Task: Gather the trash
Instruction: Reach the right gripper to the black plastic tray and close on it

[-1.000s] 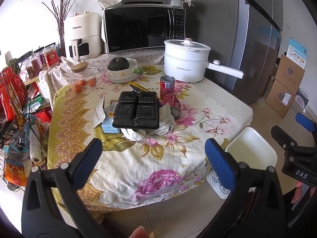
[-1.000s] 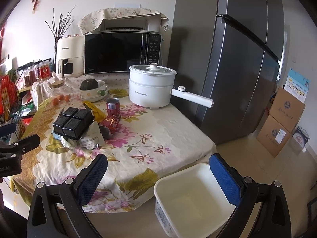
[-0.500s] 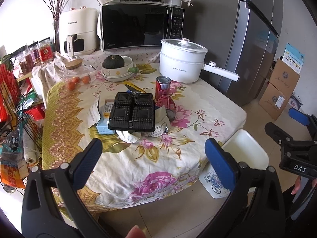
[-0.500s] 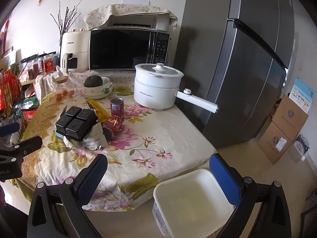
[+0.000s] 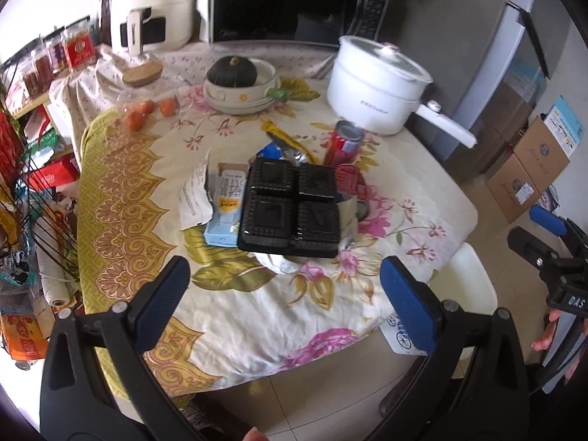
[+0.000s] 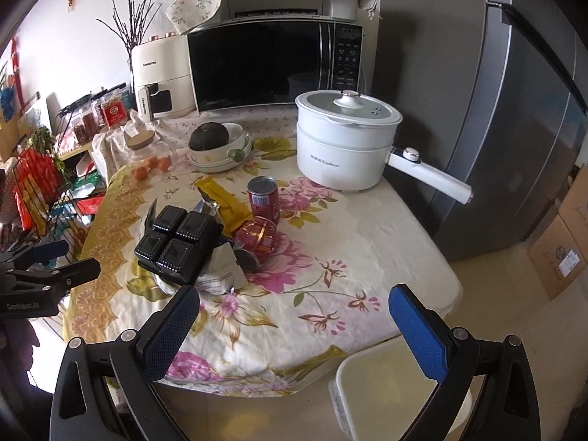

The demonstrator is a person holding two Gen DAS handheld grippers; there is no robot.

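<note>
A heap of trash lies mid-table on the floral cloth (image 5: 257,312): a black four-cell plastic tray (image 5: 292,207) (image 6: 176,242), a pale blue carton (image 5: 227,202), crumpled white paper (image 5: 194,194), a yellow wrapper (image 6: 224,202), an upright red can (image 5: 343,143) (image 6: 262,200) and a crushed red can (image 6: 259,237). An empty white bin (image 5: 466,286) (image 6: 389,389) stands on the floor at the table's near right corner. My left gripper (image 5: 284,294) is open, short of the heap. My right gripper (image 6: 294,325) is open above the table edge and bin.
At the back stand a white electric pot (image 6: 345,139) with a long handle, a bowl holding a dark squash (image 6: 218,143), a microwave (image 6: 272,66) and an air fryer (image 6: 161,77). A wire rack (image 5: 22,183) crowds the left side. Fridge (image 6: 496,110) and cardboard boxes (image 5: 529,169) stand right.
Both grippers have moved closer to the table and tilted down toward the trash heap. Both stay open and hold nothing.
</note>
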